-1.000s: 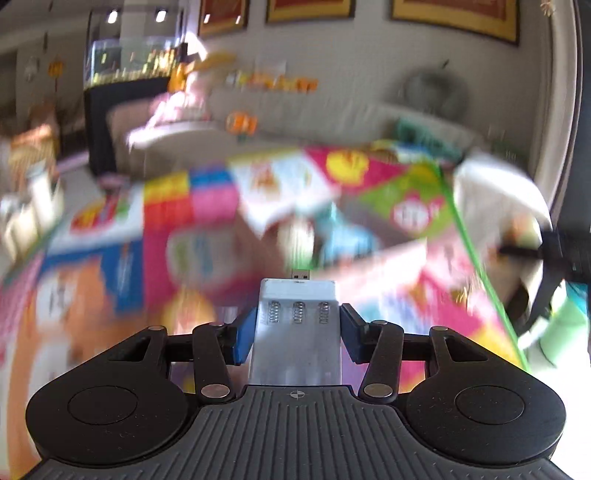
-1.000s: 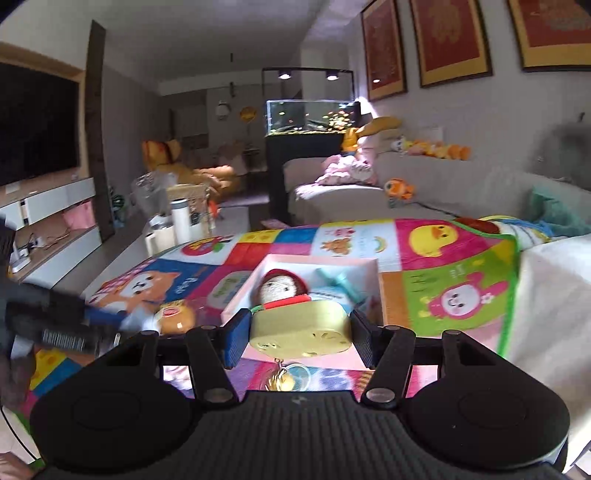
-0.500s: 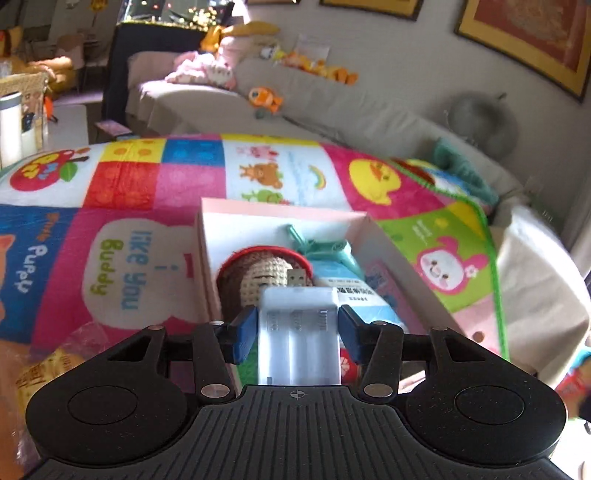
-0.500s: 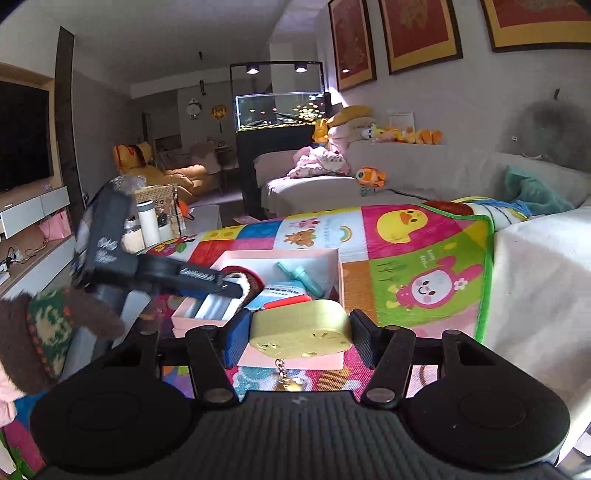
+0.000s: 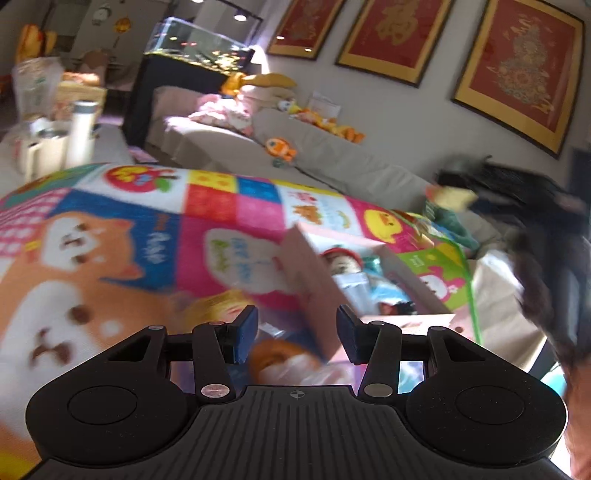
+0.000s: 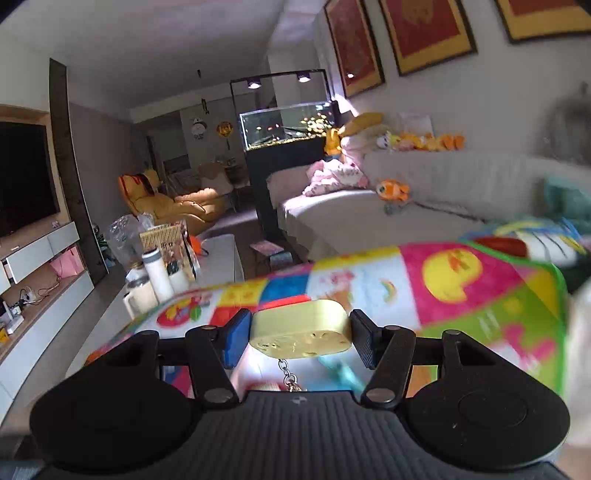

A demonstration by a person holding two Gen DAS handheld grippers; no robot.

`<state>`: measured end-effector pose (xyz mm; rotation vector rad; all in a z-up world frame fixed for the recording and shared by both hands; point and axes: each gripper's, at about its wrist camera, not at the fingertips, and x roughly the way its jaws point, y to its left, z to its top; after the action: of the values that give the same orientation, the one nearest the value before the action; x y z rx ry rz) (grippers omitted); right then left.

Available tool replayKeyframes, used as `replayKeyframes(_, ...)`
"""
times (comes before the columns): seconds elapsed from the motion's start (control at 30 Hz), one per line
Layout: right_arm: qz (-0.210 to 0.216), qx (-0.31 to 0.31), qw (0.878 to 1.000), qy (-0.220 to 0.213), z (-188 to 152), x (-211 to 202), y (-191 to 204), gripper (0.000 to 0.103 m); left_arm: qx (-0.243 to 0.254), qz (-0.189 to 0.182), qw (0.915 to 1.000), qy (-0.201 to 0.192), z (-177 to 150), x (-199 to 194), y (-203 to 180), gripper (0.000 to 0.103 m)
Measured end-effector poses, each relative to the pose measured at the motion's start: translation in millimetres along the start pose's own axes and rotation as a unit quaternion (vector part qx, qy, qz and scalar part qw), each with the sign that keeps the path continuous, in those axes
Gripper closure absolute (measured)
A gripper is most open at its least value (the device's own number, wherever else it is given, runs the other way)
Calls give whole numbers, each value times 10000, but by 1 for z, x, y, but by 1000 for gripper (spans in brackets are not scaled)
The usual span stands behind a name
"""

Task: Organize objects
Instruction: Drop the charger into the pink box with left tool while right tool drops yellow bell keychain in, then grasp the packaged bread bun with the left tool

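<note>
Pink box point(image 5: 314, 273) (toys inside), open-topped

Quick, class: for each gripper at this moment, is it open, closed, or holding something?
Left gripper: open, holding nothing.
Right gripper: closed on the yellow keychain charm.

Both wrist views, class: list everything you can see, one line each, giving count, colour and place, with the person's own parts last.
Play mat: one, multicoloured, covers the surface.
Box: one, pink, open on the mat, toys inside.
Sofa: one, grey, along the wall.
Fish tank: one, black stand, beyond the sofa.
Framed pictures: three, red and gold, on the wall.
Keychain charm: one, yellow, chain hanging below.
Left gripper: black, blue pads, open, empty.
Right gripper: black, shut on the charm.
</note>
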<state>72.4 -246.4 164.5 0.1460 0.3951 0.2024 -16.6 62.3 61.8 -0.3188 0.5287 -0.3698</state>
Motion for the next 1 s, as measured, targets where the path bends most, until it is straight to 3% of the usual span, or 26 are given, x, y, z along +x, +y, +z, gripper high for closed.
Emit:
replayKeyframes(0.1,-139,65,9995,273,11,49,15,33,-222,191,9996,15,-5,-13,23,52)
replayKeyframes(0.2,-166,276,9984,460,1,62,17,28,-366,275,9989,87,-14,-21,41,52)
replayKeyframes(0.27,-165,259,9981,533,-16,54,20,21,-387,203,9989,188,-21,-19,46,52)
replayKeyframes(0.4,-141,-176,9971,725,-61,28,30,18,-150,41,9995,292,-28,-7,36,52)
replayKeyframes(0.6,230,-737,9899,1190,-134,-12,49,12,831,-126,9955,427,-36,7,0,52)
replayKeyframes(0.8,814,-785,9799,1643,-179,-21,72,12,1289,410,9908,82,4,23,1,52)
replayKeyframes(0.87,950,-928,9777,1627,-185,-19,86,12,1421,495,9884,190,23,40,6,52)
replayKeyframes(1.0,1115,-1092,9773,1431,-181,-14,110,16,1706,305,9815,811,43,77,15,52)
